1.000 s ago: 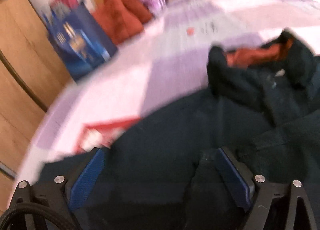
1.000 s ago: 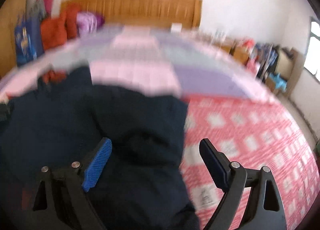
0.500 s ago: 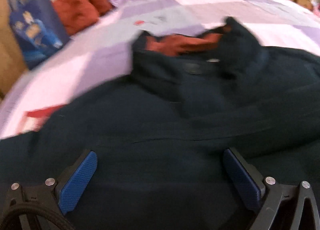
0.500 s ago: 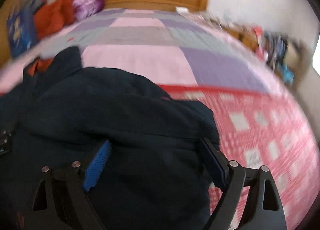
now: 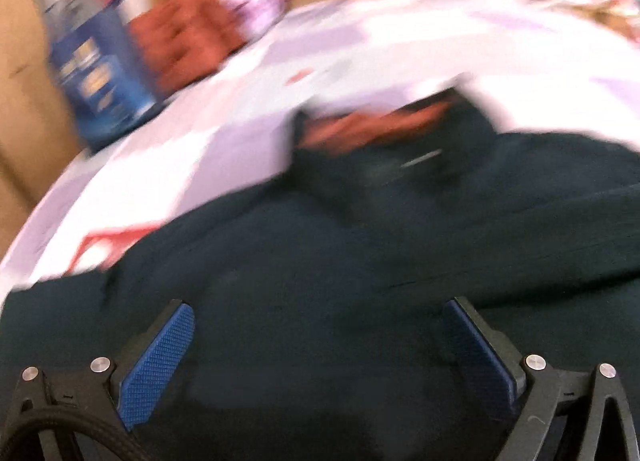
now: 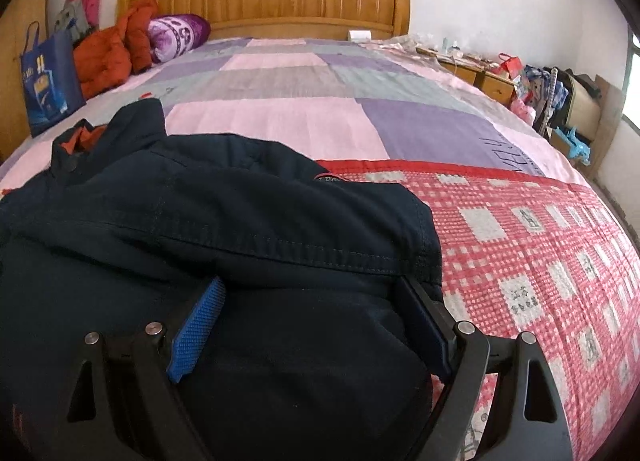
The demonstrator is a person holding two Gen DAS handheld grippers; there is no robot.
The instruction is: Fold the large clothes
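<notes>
The dark jacket [image 6: 224, 221] lies spread on the bed [image 6: 304, 117], collar toward the far left; the right hand-held gripper [image 6: 312, 325] stands wide, its tips tucked under a stitched fold, gripping nothing; the left hand-held gripper [image 5: 316, 349] hangs wide above the cloth; closing now risks pinching several layers, so the fold bunches.

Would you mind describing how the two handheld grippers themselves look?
Both the left gripper and right gripper have black angular frames with silver round bolts and blue cross-hatched textured finger pads. A black braided cable loops beside the left one.
</notes>
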